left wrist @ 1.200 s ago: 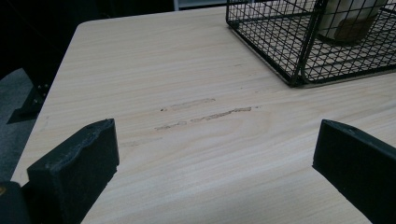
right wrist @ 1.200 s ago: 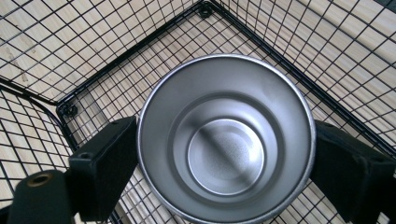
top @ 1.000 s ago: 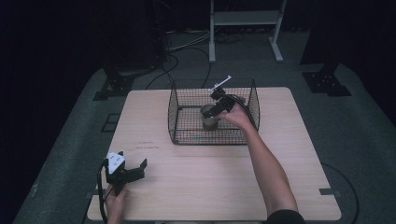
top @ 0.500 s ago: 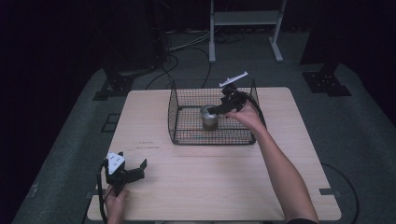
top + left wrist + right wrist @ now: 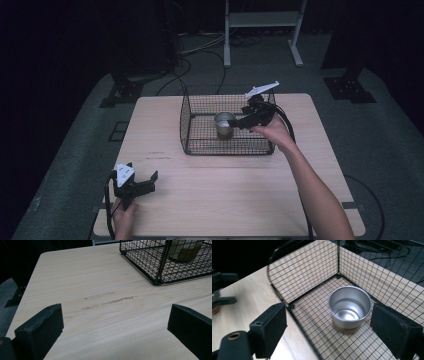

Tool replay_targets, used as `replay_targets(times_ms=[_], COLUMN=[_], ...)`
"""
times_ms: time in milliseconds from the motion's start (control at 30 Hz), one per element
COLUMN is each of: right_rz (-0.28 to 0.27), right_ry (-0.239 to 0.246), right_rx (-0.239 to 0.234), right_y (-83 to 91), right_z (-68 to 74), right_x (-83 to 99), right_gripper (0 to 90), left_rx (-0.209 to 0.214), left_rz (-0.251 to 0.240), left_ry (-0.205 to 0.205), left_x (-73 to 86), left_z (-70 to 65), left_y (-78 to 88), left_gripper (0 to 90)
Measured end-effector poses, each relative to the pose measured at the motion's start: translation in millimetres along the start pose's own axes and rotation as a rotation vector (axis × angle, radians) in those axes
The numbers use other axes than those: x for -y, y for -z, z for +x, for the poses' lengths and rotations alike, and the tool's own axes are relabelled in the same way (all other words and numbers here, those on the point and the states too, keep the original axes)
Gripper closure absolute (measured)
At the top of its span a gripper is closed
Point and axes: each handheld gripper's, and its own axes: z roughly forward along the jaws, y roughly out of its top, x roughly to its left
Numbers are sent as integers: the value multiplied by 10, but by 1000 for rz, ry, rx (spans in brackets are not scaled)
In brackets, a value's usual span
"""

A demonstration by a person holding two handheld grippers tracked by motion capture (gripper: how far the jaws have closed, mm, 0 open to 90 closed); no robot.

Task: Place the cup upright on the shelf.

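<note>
- The metal cup (image 5: 224, 123) stands upright inside the black wire basket (image 5: 200, 142), more or less mid-floor and a touch toward the far side. You can see it's got nothing in it, just a shiny bottom, in the right gripper view (image 5: 349, 306).
- The basket sits on the far half of the wooden surface (image 5: 225, 195), close to the far edge and roughly centred between the left and right edges.
- The right gripper (image 5: 239, 121) is held up over the right end of the basket, above its rim, jaws pointed at the cup. It's near the cup but not touching it.
- Its jaws have just been closing a bit, but they're open with a clear gap and there's nothing between them. In its own view the cup shows lower down between the two pads (image 5: 271, 326), well clear of both.
- The left gripper (image 5: 145, 183) is down by the near left corner of the surface, a hand (image 5: 123, 217) wrapped around its handle at the near edge.
- Its jaws are wide open and hold nothing. In its own view they (image 5: 41, 327) frame bare wood with a few faint scuff marks (image 5: 110, 300), and the basket's near left corner (image 5: 156, 280) sits farther off.
- The two grippers are well apart, with a big stretch of bare wood between them.
</note>
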Motion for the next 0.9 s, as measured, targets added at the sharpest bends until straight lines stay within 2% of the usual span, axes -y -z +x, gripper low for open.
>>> replay_targets(times_ms=[167, 333, 700, 900], right_rz=[-8, -39, -29, -44], right_ry=[18, 20, 49, 56], right_rx=[10, 7, 12, 3], right_y=[126, 239, 437, 556], right_z=[60, 87, 150, 186], right_x=[87, 154, 319, 450], right_gripper=[131, 131, 131, 131], left_rx=[-3, -3, -4, -4], left_rz=[-2, -2, -1, -2], left_ry=[0, 3, -2, 0], left_x=[0, 1, 0, -1], left_z=[3, 4, 3, -2], left_y=[-3, -4, -5, -7], left_gripper=[0, 0, 0, 0])
